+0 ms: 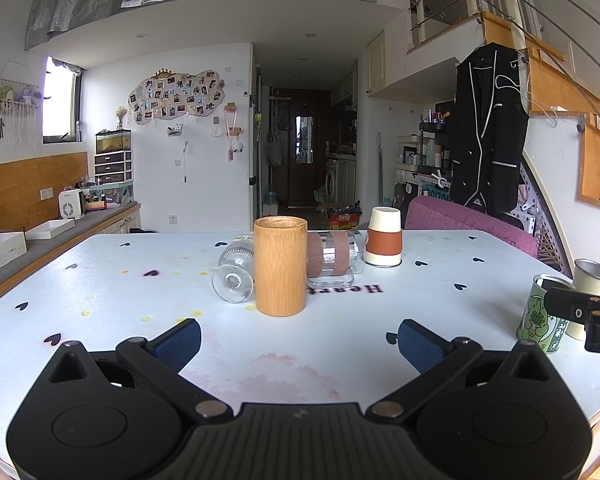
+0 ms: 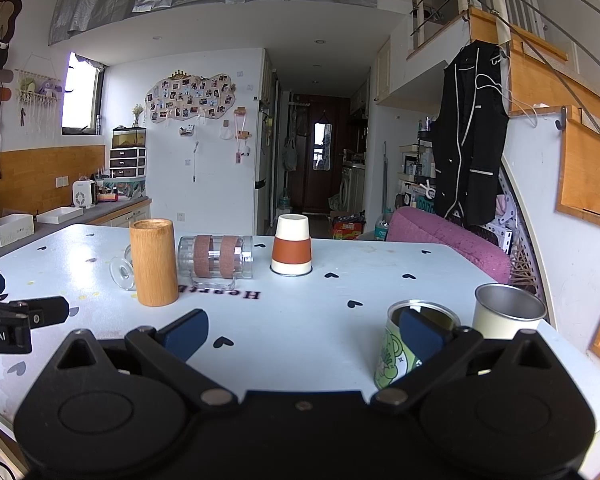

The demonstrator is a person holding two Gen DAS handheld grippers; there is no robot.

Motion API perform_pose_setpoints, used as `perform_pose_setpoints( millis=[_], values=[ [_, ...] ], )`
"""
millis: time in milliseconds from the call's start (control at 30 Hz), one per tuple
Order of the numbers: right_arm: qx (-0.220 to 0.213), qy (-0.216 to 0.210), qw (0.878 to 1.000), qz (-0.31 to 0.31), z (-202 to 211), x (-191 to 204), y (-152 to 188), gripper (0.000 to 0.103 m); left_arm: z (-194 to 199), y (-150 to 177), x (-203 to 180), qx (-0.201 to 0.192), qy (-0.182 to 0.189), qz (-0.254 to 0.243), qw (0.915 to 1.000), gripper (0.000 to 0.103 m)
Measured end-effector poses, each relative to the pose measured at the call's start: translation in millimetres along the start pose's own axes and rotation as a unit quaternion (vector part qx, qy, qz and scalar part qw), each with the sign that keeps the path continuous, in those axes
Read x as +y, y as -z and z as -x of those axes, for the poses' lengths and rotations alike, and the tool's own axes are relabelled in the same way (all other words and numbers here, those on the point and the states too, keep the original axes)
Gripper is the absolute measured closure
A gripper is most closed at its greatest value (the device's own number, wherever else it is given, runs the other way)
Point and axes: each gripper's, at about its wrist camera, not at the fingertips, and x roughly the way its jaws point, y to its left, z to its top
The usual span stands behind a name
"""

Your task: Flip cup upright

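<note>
A white cup with an orange-brown band [image 1: 383, 237] [image 2: 292, 245] stands upside down at the far side of the white table [image 1: 440, 312]. A wooden cup [image 1: 280, 266] [image 2: 153, 262] stands upright nearer. Behind it a clear stemmed glass [image 1: 234, 274] [image 2: 122, 271] and a clear glass mug with brown bands [image 1: 334, 260] [image 2: 216, 256] lie on their sides. My left gripper [image 1: 298, 338] is open and empty, in front of the wooden cup. My right gripper [image 2: 306, 334] is open and empty; its right finger [image 2: 420, 334] overlaps a green printed can [image 2: 404, 340] in view.
The green can [image 1: 542, 314] and a cream metal cup [image 2: 508, 312] [image 1: 586, 280] stand upright at the table's right edge. The right gripper shows in the left wrist view at right [image 1: 588, 312]. A purple chair [image 2: 452, 236] stands beyond the table. A counter runs along the left.
</note>
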Motion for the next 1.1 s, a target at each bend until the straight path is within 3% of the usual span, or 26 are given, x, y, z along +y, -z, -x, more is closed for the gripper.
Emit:
perform_pose_setpoints(
  millis=[833, 1100],
  values=[
    [0.000, 0.000, 1.000, 0.000, 0.1, 0.1, 0.1, 0.000, -4.1, -2.3, 2.0, 0.000, 0.000, 0.002, 1.0000, 0.000],
    [0.002, -0.012, 1.000, -0.002, -2.9, 0.7, 14.4, 0.000, -42.9, -25.9, 12.2, -0.019, 0.015, 0.002, 0.9997, 0.000]
  ],
)
